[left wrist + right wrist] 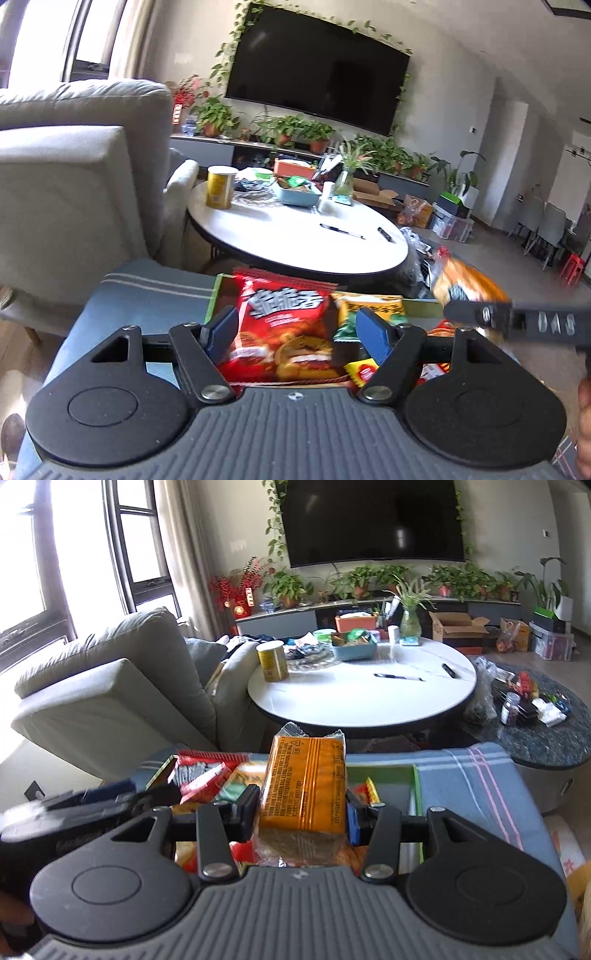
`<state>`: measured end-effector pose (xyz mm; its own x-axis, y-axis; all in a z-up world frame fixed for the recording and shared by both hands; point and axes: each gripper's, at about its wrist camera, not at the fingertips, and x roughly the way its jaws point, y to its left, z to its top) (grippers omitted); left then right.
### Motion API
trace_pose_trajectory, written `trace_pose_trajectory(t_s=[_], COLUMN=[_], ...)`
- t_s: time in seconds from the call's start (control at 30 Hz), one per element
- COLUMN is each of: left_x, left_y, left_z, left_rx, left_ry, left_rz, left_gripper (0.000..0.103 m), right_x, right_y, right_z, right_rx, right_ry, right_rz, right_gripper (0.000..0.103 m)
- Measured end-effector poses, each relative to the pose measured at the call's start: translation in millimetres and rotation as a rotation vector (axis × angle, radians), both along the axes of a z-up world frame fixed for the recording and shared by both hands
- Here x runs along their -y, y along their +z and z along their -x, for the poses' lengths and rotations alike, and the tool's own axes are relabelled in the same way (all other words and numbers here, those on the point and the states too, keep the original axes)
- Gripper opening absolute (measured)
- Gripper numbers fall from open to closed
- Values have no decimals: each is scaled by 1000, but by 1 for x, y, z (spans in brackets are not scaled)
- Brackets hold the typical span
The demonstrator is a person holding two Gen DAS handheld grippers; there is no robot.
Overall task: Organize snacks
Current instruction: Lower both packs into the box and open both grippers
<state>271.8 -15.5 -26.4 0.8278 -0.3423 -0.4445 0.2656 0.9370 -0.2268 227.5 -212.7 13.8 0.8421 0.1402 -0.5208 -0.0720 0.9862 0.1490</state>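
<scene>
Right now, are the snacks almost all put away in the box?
Partly. The red chip bag and a few other packets already lie in the green box. The right claw is shut on an orange packet above the box. The left claw is open and empty. Part of the box looks bare.

A tray (415, 775) sat on a striped cloth (476, 786), snack packets inside it — the round table (362, 698) stood behind, the sofa (110, 686) to its left, a canister (272, 661) on the table's left side.
</scene>
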Motion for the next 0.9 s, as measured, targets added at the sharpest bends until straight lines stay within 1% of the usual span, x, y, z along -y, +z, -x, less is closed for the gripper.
trace_pose_trajectory(t_s=[0.13, 0.2, 0.27, 0.37, 0.5, 0.6, 0.67, 0.77, 0.9], left_x=[-14, -21, -27, -33, -37, -41, -42, -41, -40], left_y=[-1, -3, -4, -7, -10, -9, -9, -9, -9], left_z=[2, 4, 6, 10, 11, 13, 15, 16, 21], left_rx=[-6, -9, -13, -20, -30, -27, -23, -26, -23], left_ry=[34, 47, 56, 65, 77, 74, 73, 70, 62], left_rz=[13, 21, 22, 21, 25, 32, 29, 34, 36], left_gripper=[68, 68, 68, 68, 68, 68, 68, 68, 68], right_x=[-6, -11, -18, -28, -42, -49, -46, -36, -23], right_y=[3, 0, -7, -23, -37, -34, -29, -21, -9], right_z=[-18, -27, -36, -47, -51, -45, -41, -33, -17], right_rx=[22, 15, -26, -134, -208, -188, -174, -117, -76], right_ry=[-1, 5, 41, 83, 133, 111, 97, 63, 47], right_rz=[-18, -17, -21, -49, -74, -36, -51, -79, -88], right_gripper=[78, 78, 78, 78, 78, 78, 78, 78, 78])
